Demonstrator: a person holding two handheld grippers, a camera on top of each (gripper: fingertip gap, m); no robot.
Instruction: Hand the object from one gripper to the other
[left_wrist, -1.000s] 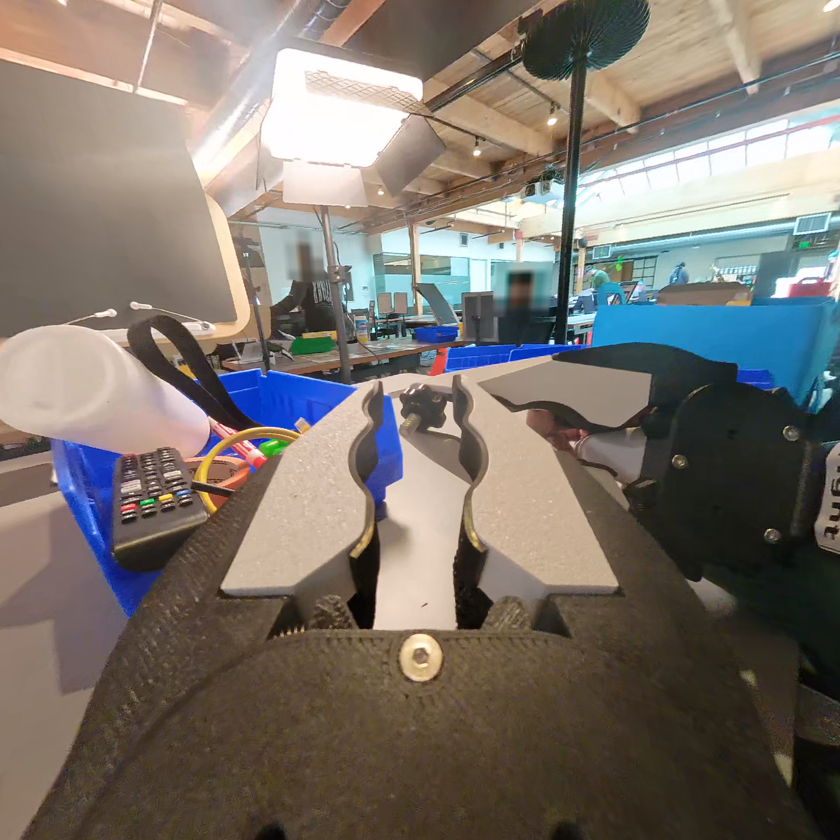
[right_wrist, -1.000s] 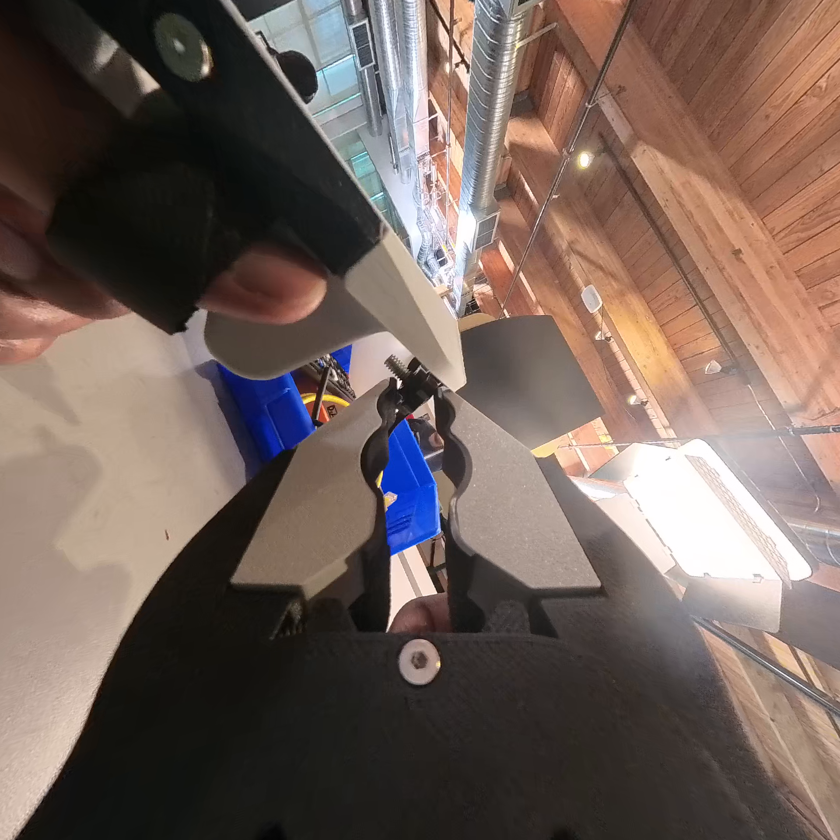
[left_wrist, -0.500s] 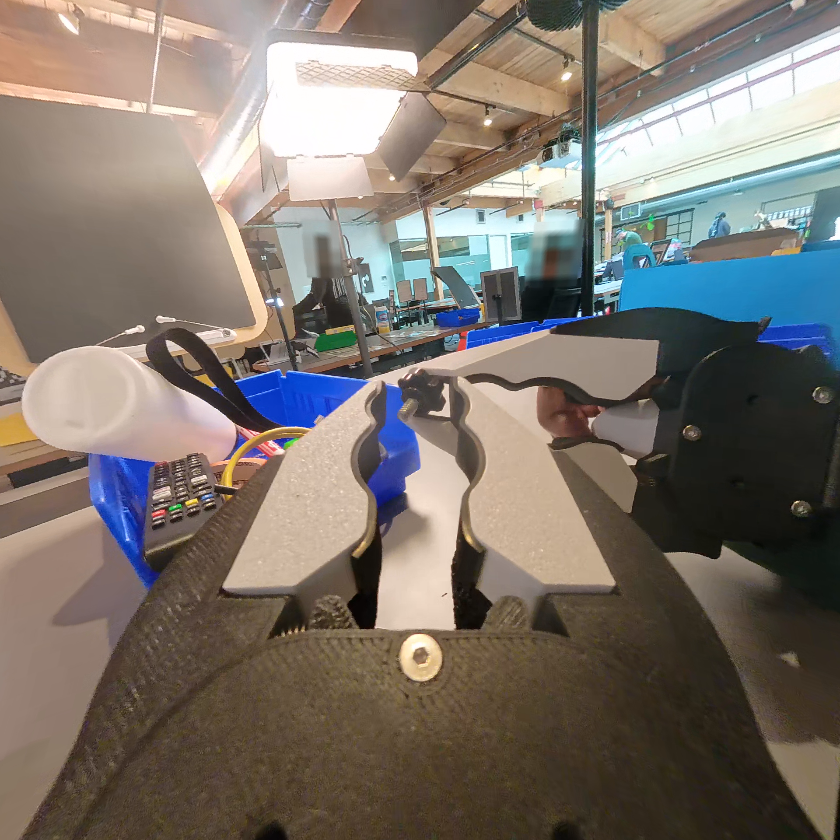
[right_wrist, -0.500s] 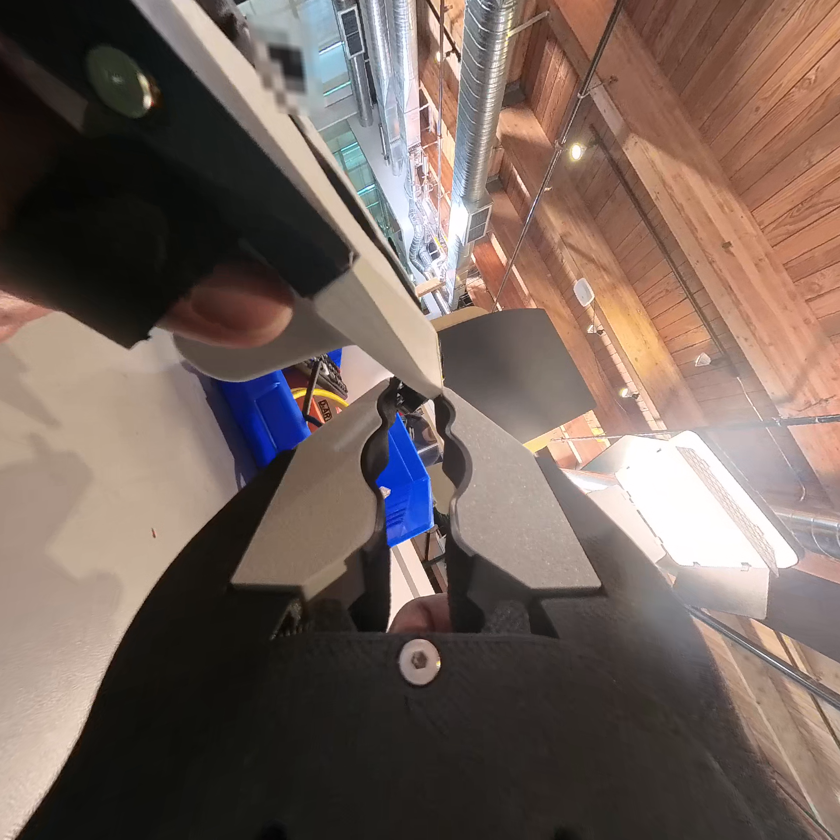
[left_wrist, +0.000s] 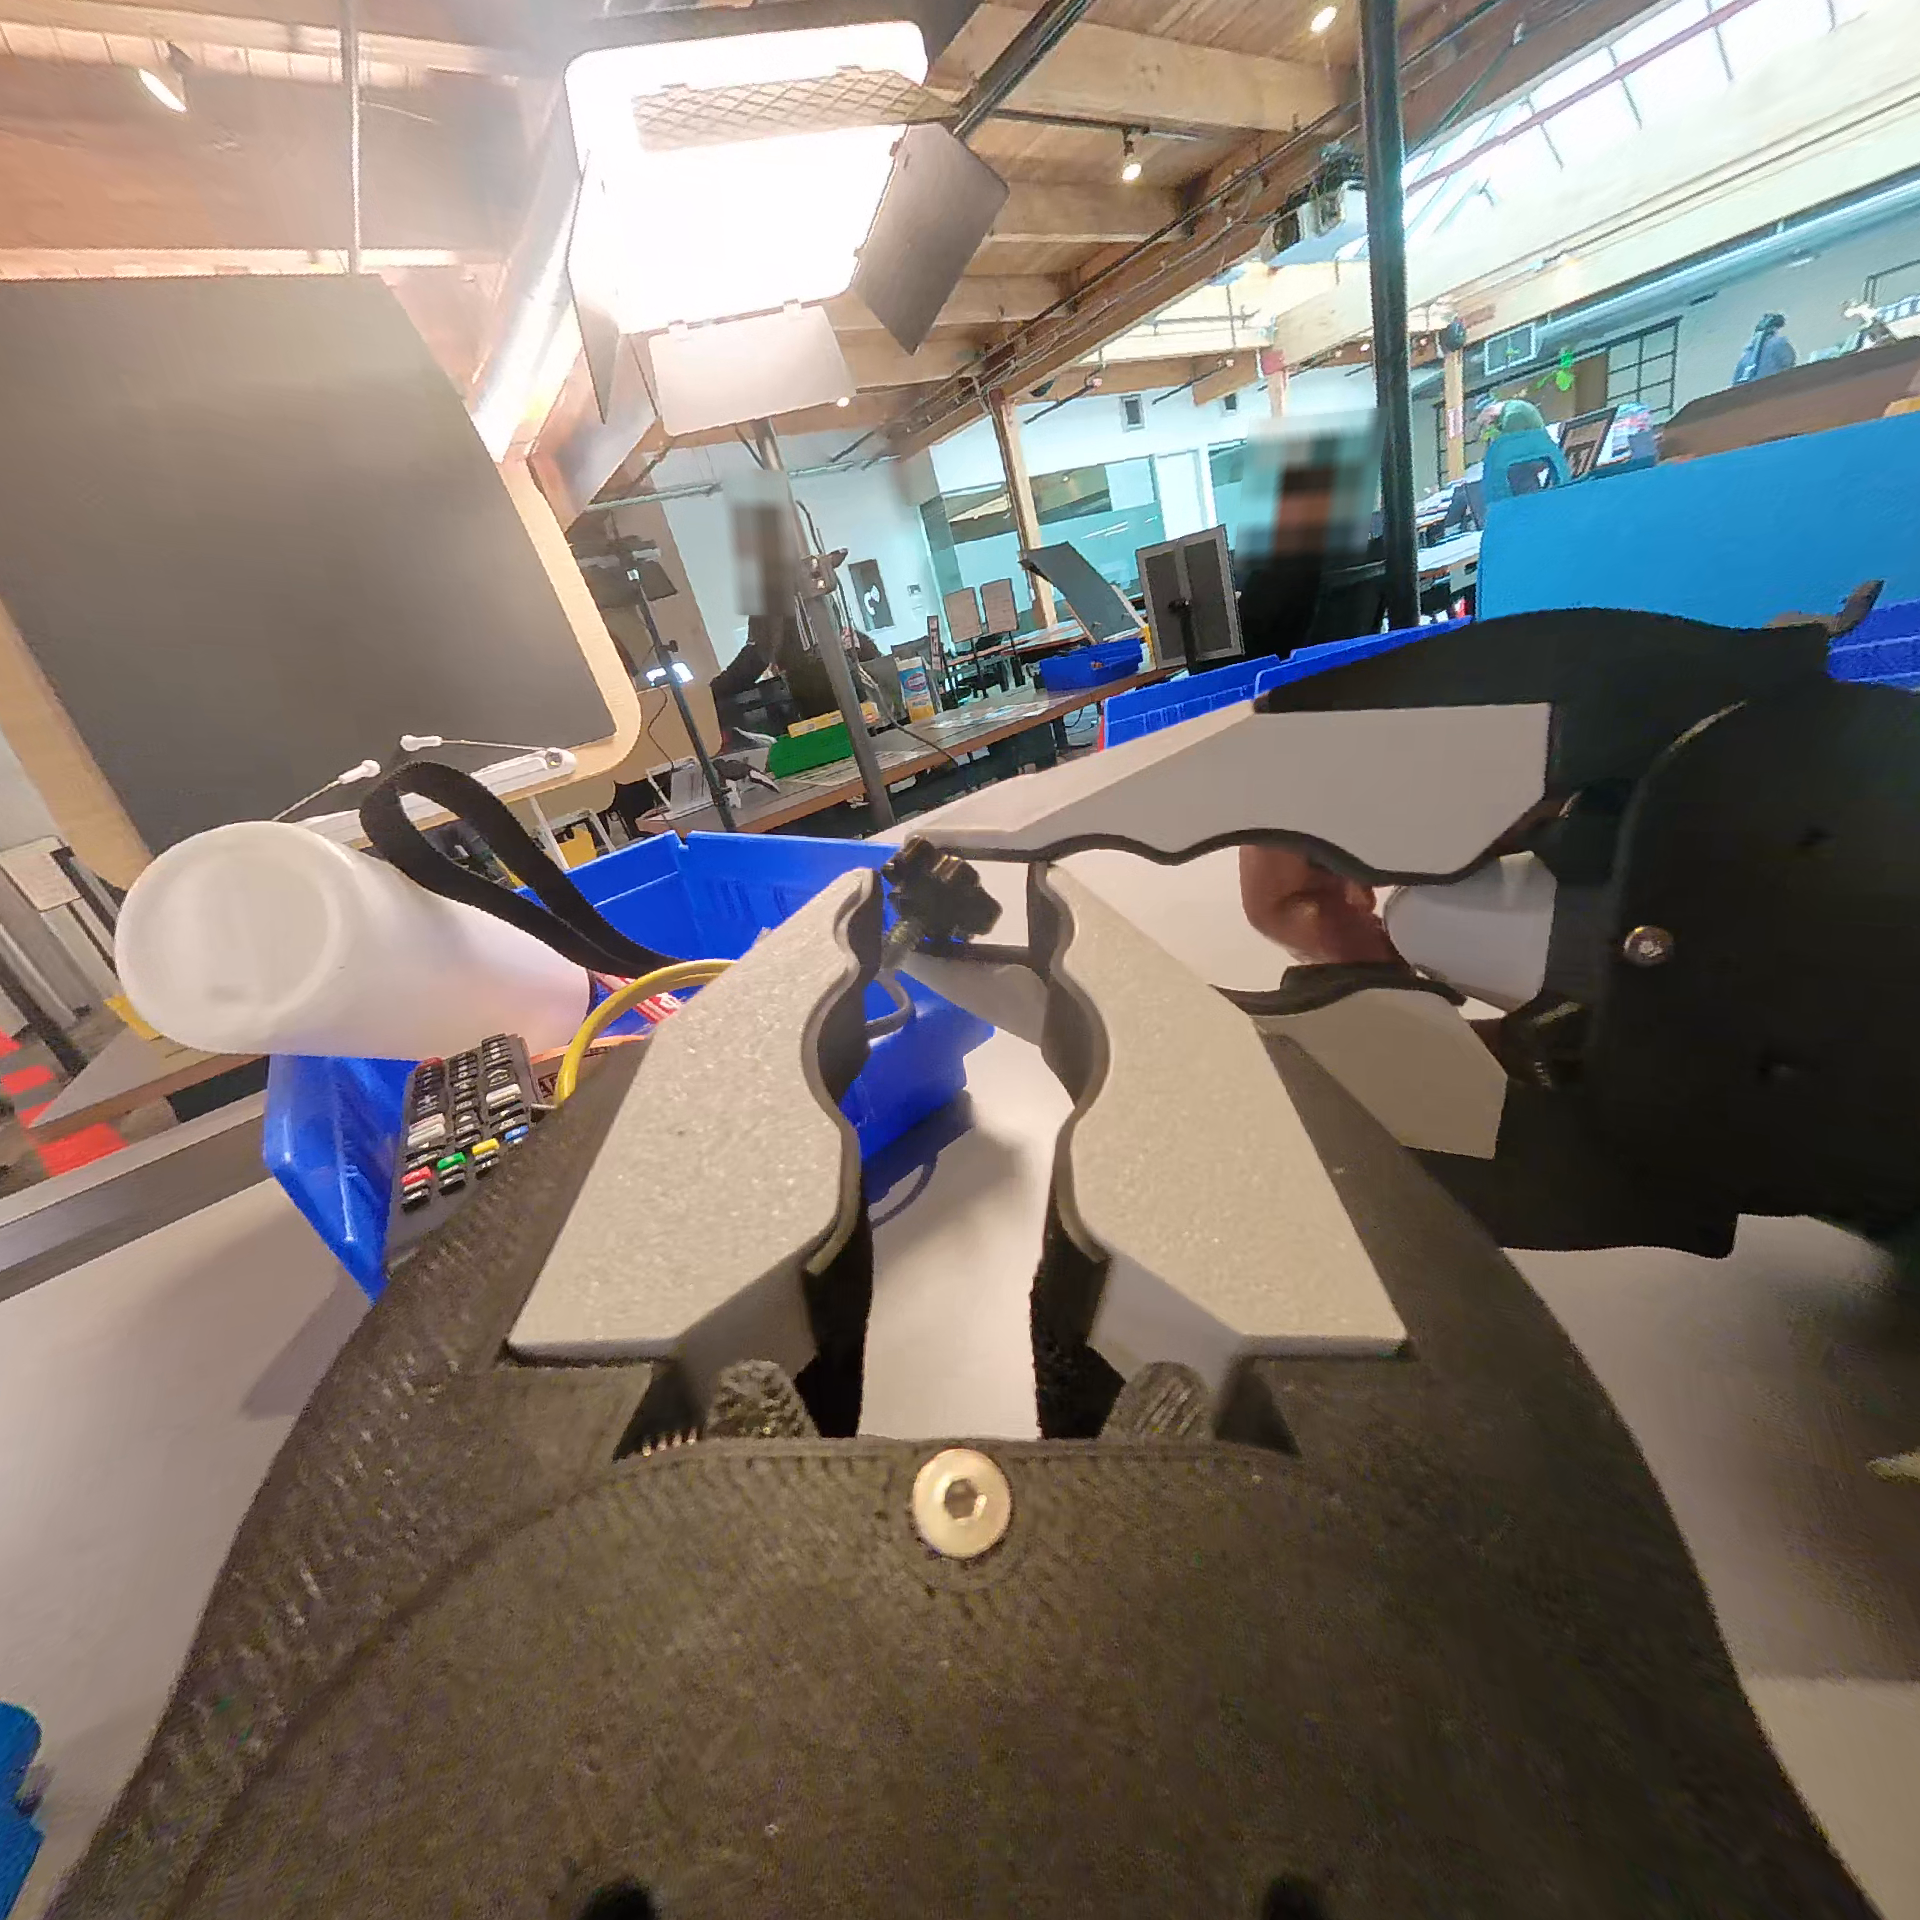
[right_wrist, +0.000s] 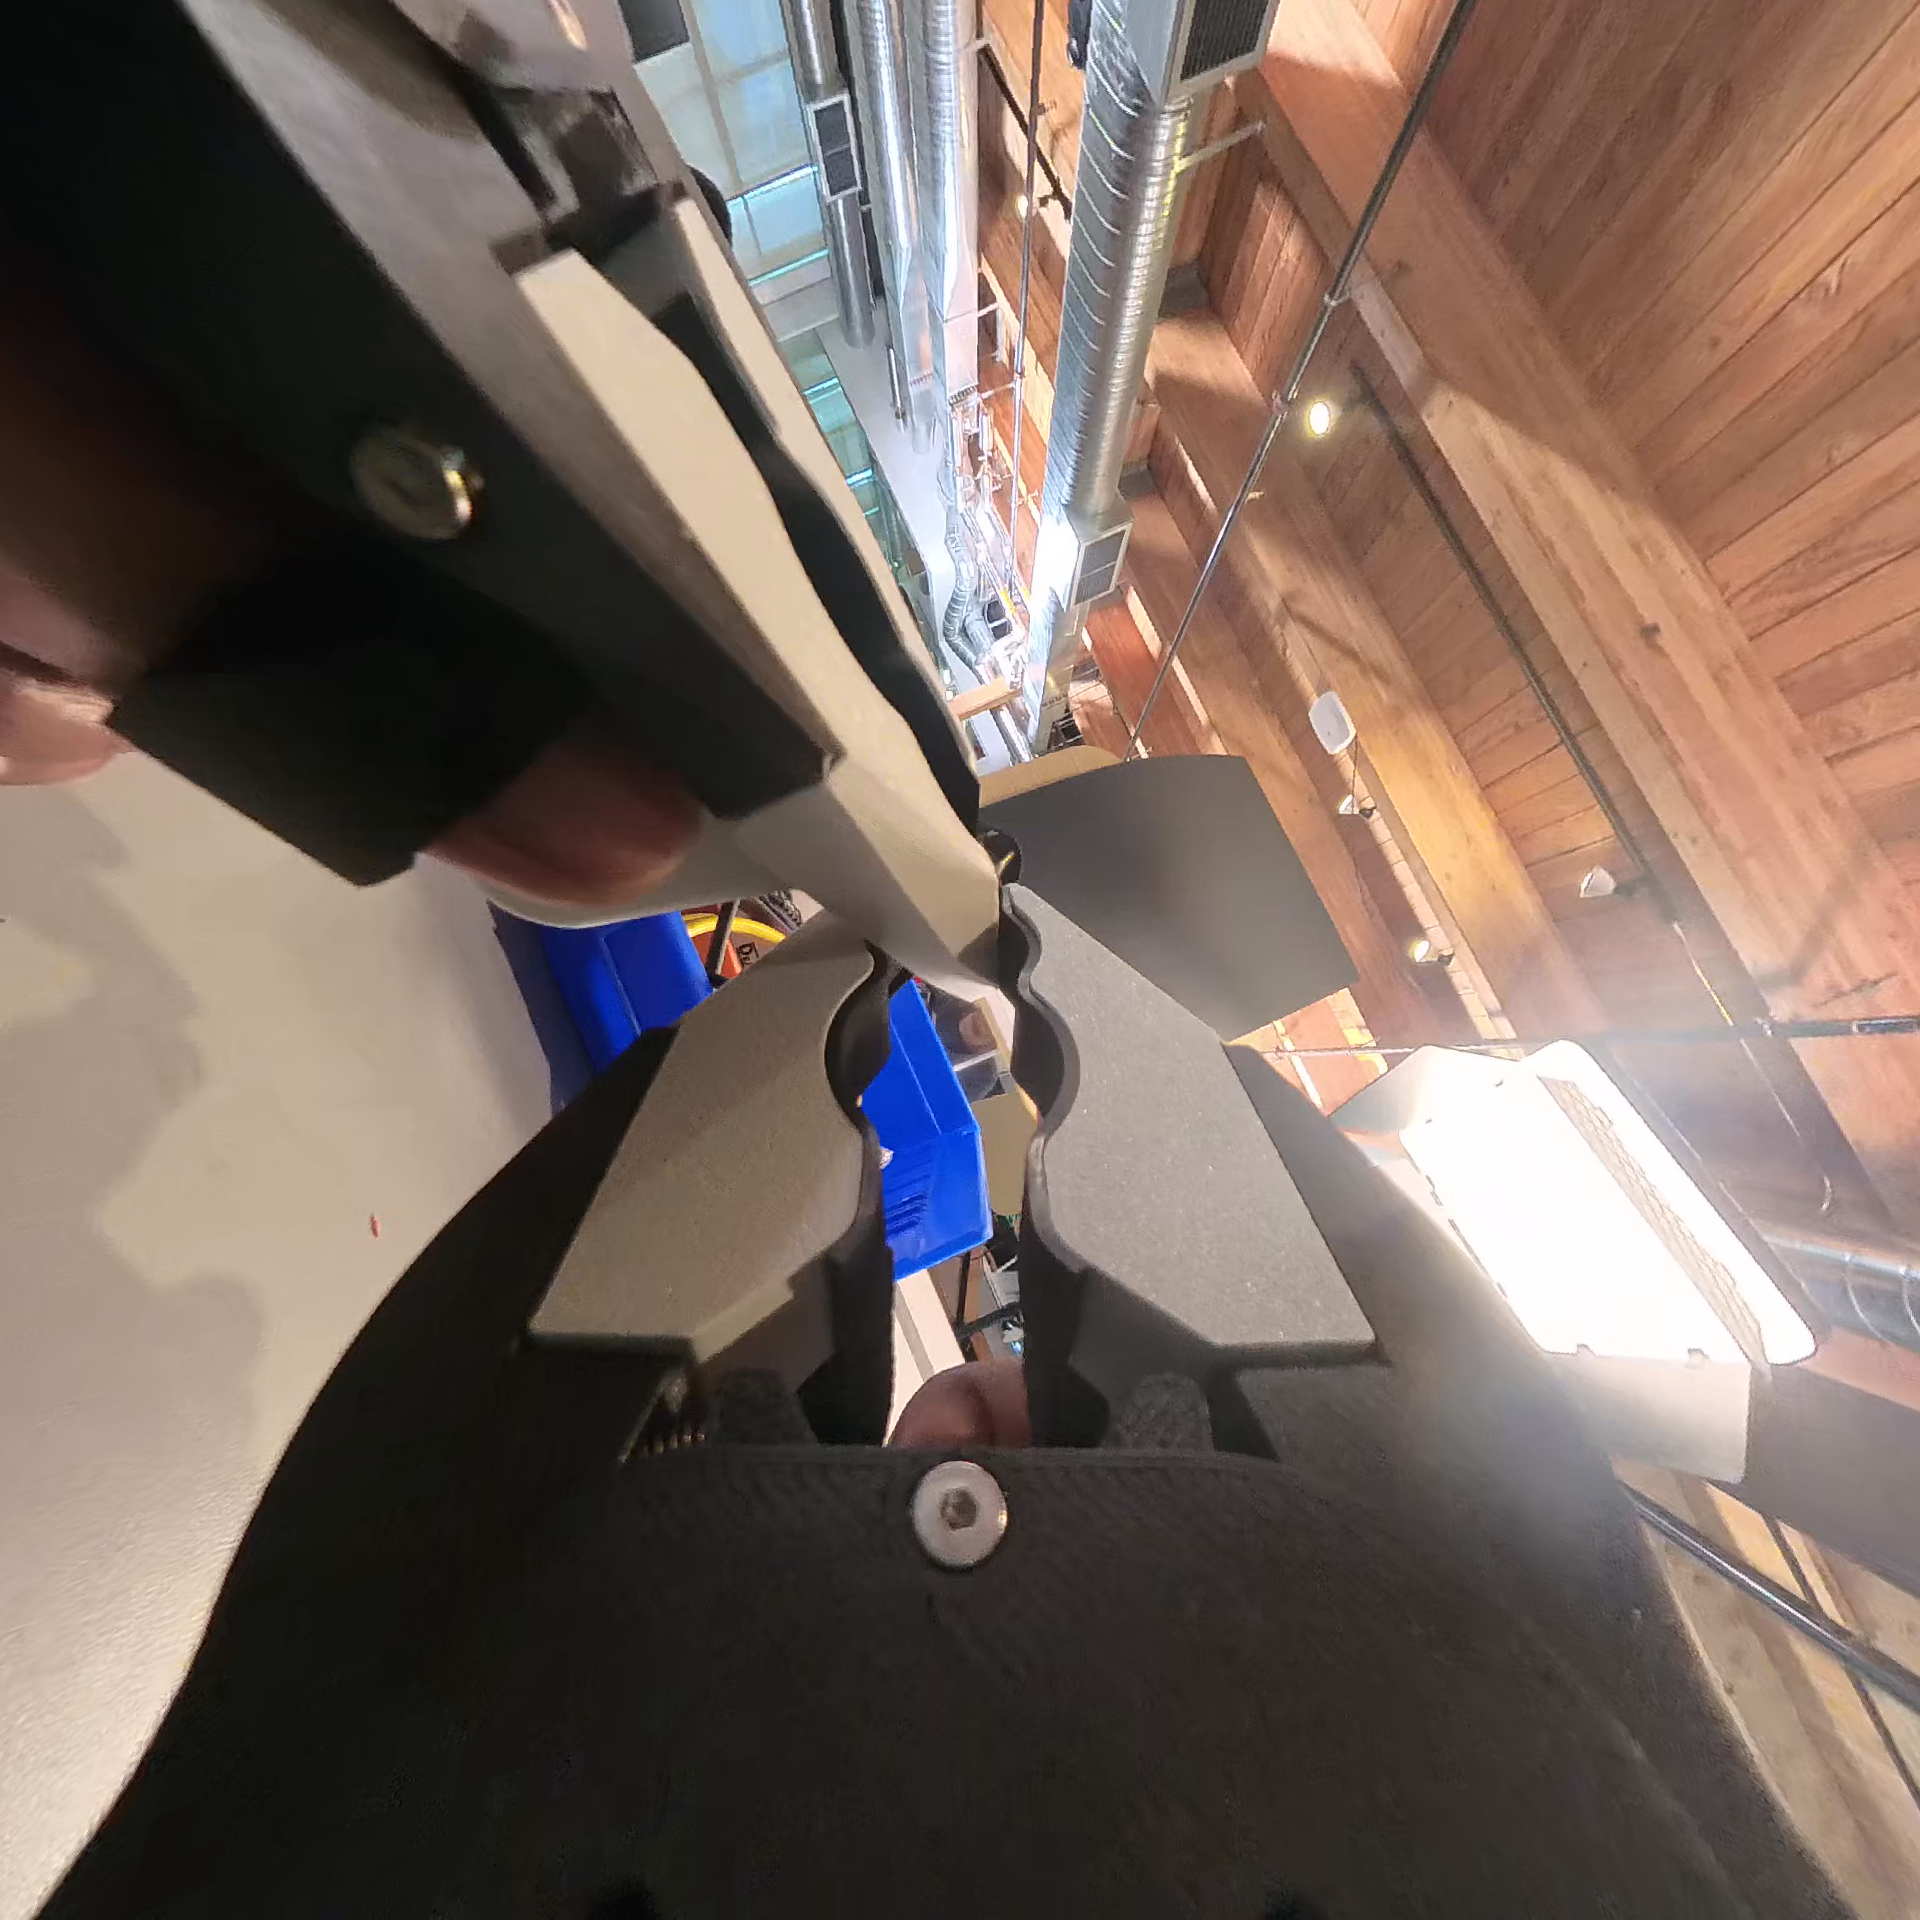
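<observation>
Since a second ago the right gripper (left_wrist: 961, 899) has slid further across from the right, so its grey fingertips now sit at the mouth of the left gripper (left_wrist: 951, 909). One small black knob with a threaded metal stud (left_wrist: 940, 896) is pinched between the right gripper's two fingers, lying between the left gripper's tips, its stud pointing toward the left-hand finger (left_wrist: 727, 1101). The left gripper's two fingers stand spread, a clear gap between them and no grip on the knob. In the right wrist view the left gripper (right_wrist: 982, 935) crosses in from the upper left and hides most of the knob. Behind, one blue plastic bin (left_wrist: 748, 883) rests on the grey table (left_wrist: 125, 1403); it holds one white plastic bottle (left_wrist: 312, 945) lying on its side, one black remote control with coloured buttons (left_wrist: 462, 1122), one black strap (left_wrist: 488, 842) and one yellow cable (left_wrist: 644, 987). One bright studio light panel (left_wrist: 727, 156) hangs overhead.
</observation>
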